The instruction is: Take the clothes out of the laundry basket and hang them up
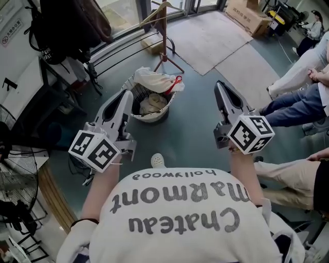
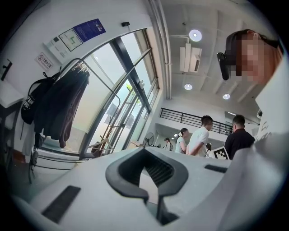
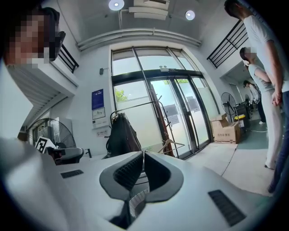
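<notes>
The white laundry basket point(image 1: 134, 112) stands on the floor ahead of me, with a white cloth point(image 1: 154, 79) draped over its far rim, a beige garment point(image 1: 152, 104) inside and a red hanger point(image 1: 175, 85) at its right edge. My left gripper point(image 1: 126, 94) hovers by the basket's left rim, shut and holding nothing. My right gripper point(image 1: 220, 85) is to the right of the basket, also shut and holding nothing. Both point level. The left gripper point(image 2: 143, 151) faces a clothes rack point(image 2: 76, 63) with dark garments point(image 2: 58, 108). The right gripper point(image 3: 143, 154) faces the same rack point(image 3: 135, 104).
A wooden hanger stand point(image 1: 163, 31) rises behind the basket. The dark clothes rack point(image 1: 67, 25) is at the far left, a fan point(image 1: 15, 190) at the near left. Seated people point(image 1: 298, 102) fill the right side. Cardboard boxes point(image 1: 247, 13) sit at the back.
</notes>
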A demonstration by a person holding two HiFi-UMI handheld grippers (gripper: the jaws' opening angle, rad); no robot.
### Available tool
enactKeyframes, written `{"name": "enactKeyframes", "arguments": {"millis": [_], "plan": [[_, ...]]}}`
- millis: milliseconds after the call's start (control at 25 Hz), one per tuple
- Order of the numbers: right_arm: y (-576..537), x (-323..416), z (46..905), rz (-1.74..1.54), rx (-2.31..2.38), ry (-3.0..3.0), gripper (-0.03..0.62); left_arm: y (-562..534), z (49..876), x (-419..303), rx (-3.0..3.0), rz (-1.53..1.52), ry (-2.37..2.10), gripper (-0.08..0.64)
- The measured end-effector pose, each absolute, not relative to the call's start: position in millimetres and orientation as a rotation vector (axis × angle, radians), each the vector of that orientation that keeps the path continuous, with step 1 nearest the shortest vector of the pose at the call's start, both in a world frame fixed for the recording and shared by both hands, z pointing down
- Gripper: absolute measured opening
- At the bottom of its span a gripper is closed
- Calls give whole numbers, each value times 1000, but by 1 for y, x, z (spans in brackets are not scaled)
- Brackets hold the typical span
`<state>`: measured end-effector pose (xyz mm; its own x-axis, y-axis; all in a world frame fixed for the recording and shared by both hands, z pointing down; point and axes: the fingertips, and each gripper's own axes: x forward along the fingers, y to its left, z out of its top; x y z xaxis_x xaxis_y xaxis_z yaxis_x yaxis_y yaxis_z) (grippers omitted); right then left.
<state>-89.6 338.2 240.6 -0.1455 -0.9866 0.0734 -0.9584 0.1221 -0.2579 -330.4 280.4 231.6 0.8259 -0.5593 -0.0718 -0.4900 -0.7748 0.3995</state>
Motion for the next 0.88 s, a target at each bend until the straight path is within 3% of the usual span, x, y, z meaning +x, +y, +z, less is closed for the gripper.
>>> {"name": "enactKeyframes", "arguments": {"millis": [320, 880], "plan": [[275, -101, 229, -309, -2002, 2233, 34, 202, 233, -337, 2646, -264, -740, 8], [185, -64, 303, -617, -2030, 2258, 34, 123, 297, -328, 2519, -145, -861, 8]]}}
